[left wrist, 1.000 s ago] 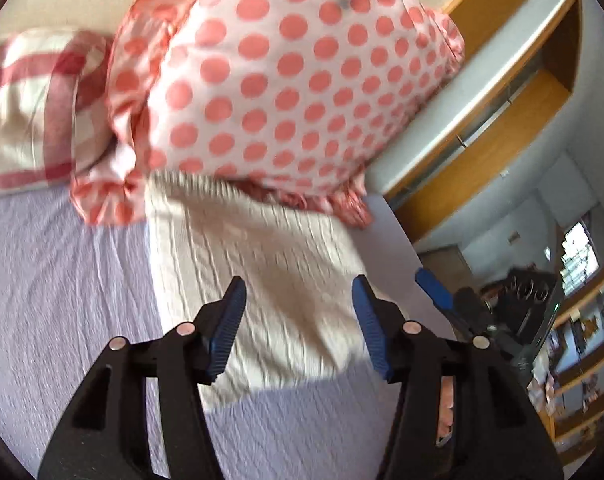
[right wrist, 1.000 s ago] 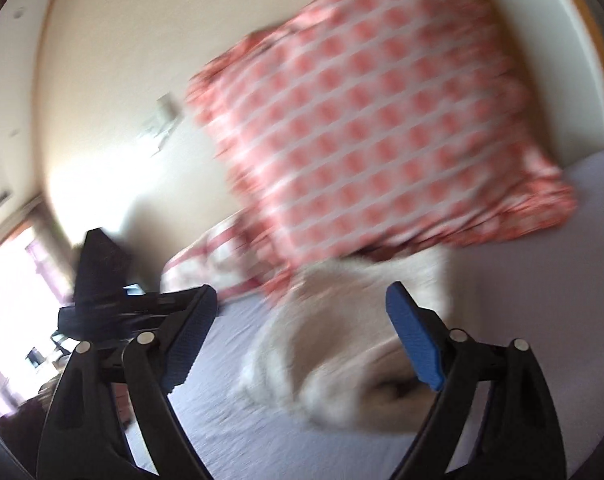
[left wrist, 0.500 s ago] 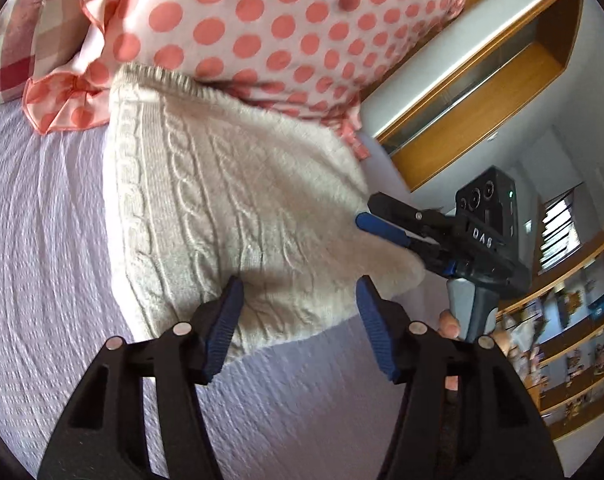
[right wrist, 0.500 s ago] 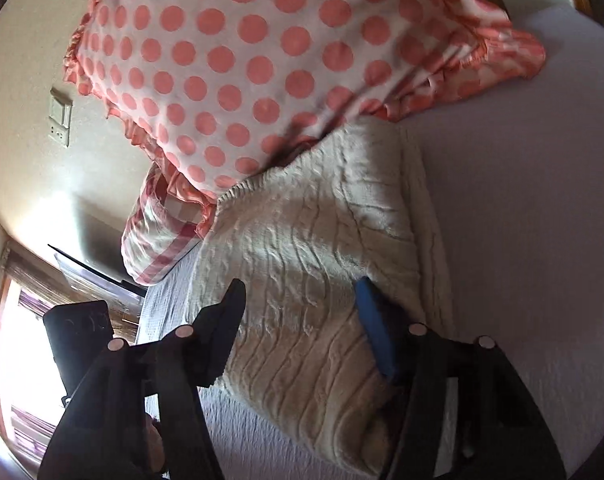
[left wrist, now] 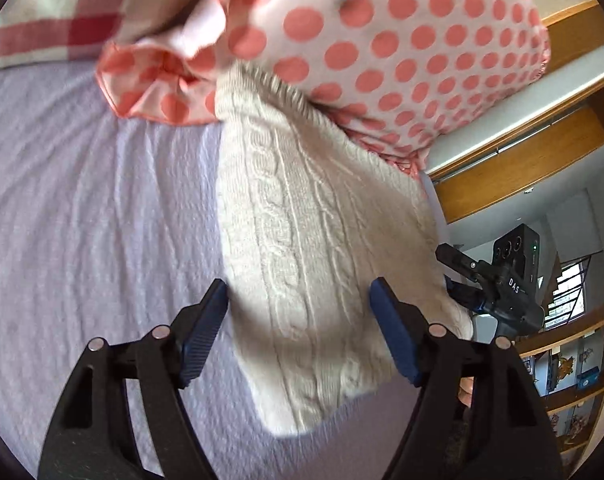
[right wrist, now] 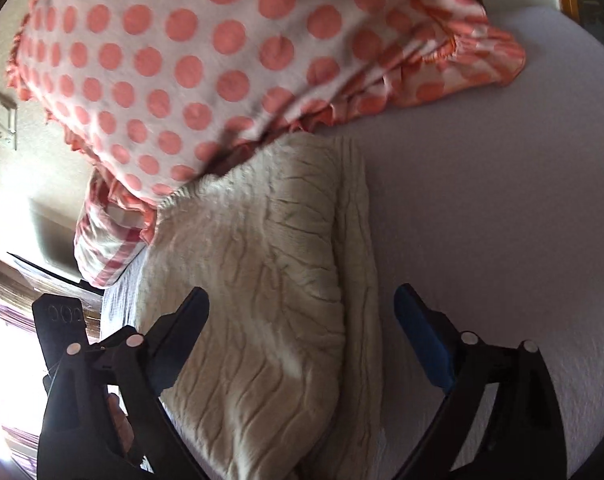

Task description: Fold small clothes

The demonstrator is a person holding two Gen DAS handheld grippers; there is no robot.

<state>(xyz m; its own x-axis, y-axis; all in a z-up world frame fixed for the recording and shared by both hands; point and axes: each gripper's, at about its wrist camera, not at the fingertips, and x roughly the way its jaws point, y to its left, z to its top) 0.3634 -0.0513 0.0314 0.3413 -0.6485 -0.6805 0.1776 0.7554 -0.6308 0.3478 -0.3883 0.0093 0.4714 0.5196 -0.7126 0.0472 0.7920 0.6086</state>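
A: Sweater point(left wrist: 321, 264) — how is it expected to handle?
B: Soft, thick, floppy; a folded edge is best pinched. Both the left gripper point(left wrist: 298, 332) and right gripper point(right wrist: 302, 336) are spread wide, nothing held. It is laid on the bed point(left wrist: 82, 200), far end tucked under the dotted pillow point(left wrist: 381, 40).

A bed point(left wrist: 82, 208) covered by a pale lilac sheet point(right wrist: 501, 208) with a fine crinkled weave was seen in both wrist views; a folded cream cable-knit sweater point(left wrist: 313, 248) was laid flat on the sheet, its far end tucked under a white pillow with coral polka dots point(left wrist: 381, 40); the frilled edge of that pillow was spread on the sheet beside the knit; a red-and-cream checked pillow point(left wrist: 50, 12) was set on the bed just beside the dotted one; the sheet around the sweater was lightly wrinkled.
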